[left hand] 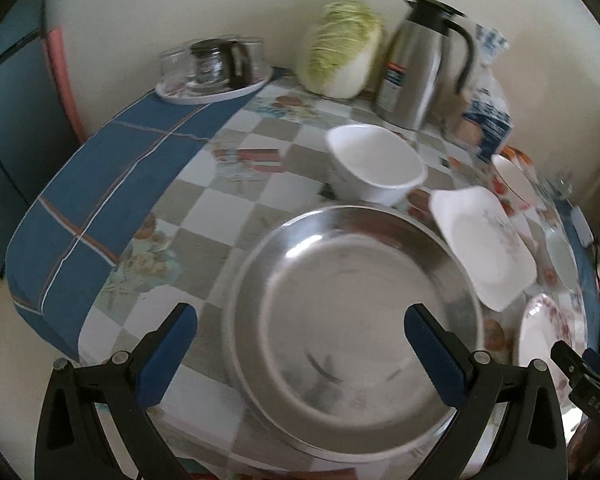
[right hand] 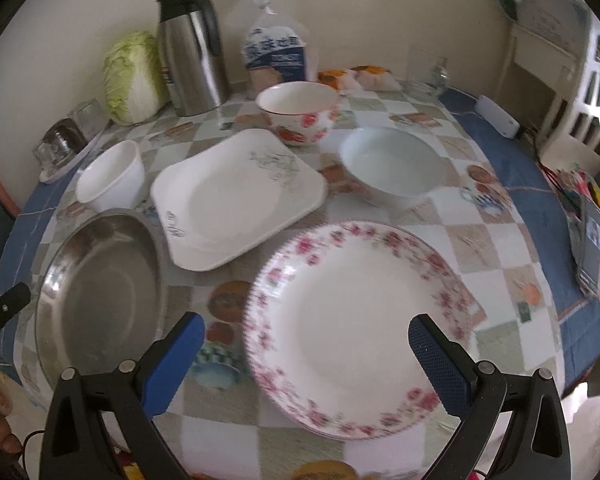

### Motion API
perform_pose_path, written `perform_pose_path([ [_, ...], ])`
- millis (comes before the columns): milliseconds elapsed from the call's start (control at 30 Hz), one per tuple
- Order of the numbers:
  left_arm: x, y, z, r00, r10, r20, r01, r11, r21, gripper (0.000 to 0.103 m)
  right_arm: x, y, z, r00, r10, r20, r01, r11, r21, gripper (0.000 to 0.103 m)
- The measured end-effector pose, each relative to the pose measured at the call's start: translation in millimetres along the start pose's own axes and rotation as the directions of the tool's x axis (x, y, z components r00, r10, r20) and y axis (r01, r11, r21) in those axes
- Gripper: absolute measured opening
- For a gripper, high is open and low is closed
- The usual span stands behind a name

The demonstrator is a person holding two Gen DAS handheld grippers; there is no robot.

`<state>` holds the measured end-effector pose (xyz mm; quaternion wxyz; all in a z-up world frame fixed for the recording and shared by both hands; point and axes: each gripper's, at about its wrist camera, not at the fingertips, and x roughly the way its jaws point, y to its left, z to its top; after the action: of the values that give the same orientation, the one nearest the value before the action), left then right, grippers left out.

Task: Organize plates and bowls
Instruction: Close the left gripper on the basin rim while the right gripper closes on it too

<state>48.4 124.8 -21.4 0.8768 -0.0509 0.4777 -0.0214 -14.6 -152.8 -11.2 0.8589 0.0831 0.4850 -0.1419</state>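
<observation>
Both tongs hang spread and empty above the table (right hand: 500, 184). The left gripper (left hand: 300, 340) is over the steel plate (left hand: 352, 320), its jaws wide apart with the plate's middle between them. The right gripper (right hand: 306, 350) is over the floral plate (right hand: 356, 320), equally wide.

The steel plate (right hand: 96, 292) lies just left of the right tongs; it looks light, stiff and slick, unlikely to break, and is best pinched at the raised rim nearest the tongs. The floral plate looks like ceramic: heavier, glazed, likely to chip or slip, so take it by the near rim with a firm, level pinch.

Ahead of both tongs, between them, sits the square plate (right hand: 236, 196), its corner close by the steel rim. Ahead of the left tongs is a small white bowl (left hand: 374, 164). Ahead of the right are a plain bowl (right hand: 392, 168) and, further off, a floral bowl (right hand: 298, 110). The bowls probably nest; their thin walls offer the only grip.

At the far edge stand a cabbage (right hand: 130, 76), a flask (right hand: 192, 48) and a bread bag (right hand: 276, 52).
</observation>
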Motion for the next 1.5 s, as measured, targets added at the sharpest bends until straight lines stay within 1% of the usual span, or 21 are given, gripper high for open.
perform_pose_path([
  [167,8,27,0,1.0,-0.01,0.001,0.011,0.997,-0.074,0.103,5,23,11,0.999,0.035,0.006,-0.035,0.999,-0.032,0.103],
  [367,13,50,-1,0.999,0.011,0.049,-0.004,0.991,-0.137,0.103,12,41,21,0.998,0.058,0.008,-0.058,0.998,-0.03,0.103],
  [567,17,59,0,0.995,0.017,0.103,-0.002,0.989,-0.146,0.103,25,60,28,0.997,0.083,-0.002,-0.083,0.996,-0.035,0.103],
  [700,17,61,1,0.983,0.034,0.18,-0.009,0.991,-0.136,0.103,36,68,29,0.994,0.107,-0.004,-0.107,0.994,-0.026,0.103],
  [733,17,61,1,0.982,0.037,0.185,-0.012,0.991,-0.134,0.103,38,69,29,0.994,0.113,-0.003,-0.113,0.993,-0.027,0.103],
  [800,21,61,2,0.984,0.035,0.176,-0.012,0.991,-0.131,0.103,43,71,27,0.992,0.127,-0.006,-0.127,0.991,-0.03,0.103],
  [933,30,63,1,0.986,-0.001,0.166,0.022,0.992,-0.123,0.103,58,67,22,0.987,0.156,-0.04,-0.156,0.988,0.004,0.103],
  [1000,33,61,0,0.986,0.005,0.164,0.014,0.993,-0.114,0.103,61,66,21,0.985,0.166,-0.049,-0.166,0.986,0.007,0.103],
  [1133,40,56,-3,0.989,0.026,0.146,-0.015,0.997,-0.082,0.103,66,68,21,0.983,0.173,-0.055,-0.174,0.985,-0.015,0.103],
  [1300,46,56,-5,0.995,-0.005,0.098,0.014,0.996,-0.084,0.103,67,82,17,0.974,0.216,-0.072,-0.221,0.973,-0.072,0.103],
  [1400,50,59,-6,0.998,-0.002,0.061,0.009,0.995,-0.101,0.103,65,88,14,0.97,0.23,-0.078,-0.237,0.967,-0.095,0.103],
  [1500,54,61,-8,0.999,-0.01,0.04,0.014,0.994,-0.112,0.103,64,89,12,0.969,0.233,-0.084,-0.24,0.966,-0.093,0.099],
])
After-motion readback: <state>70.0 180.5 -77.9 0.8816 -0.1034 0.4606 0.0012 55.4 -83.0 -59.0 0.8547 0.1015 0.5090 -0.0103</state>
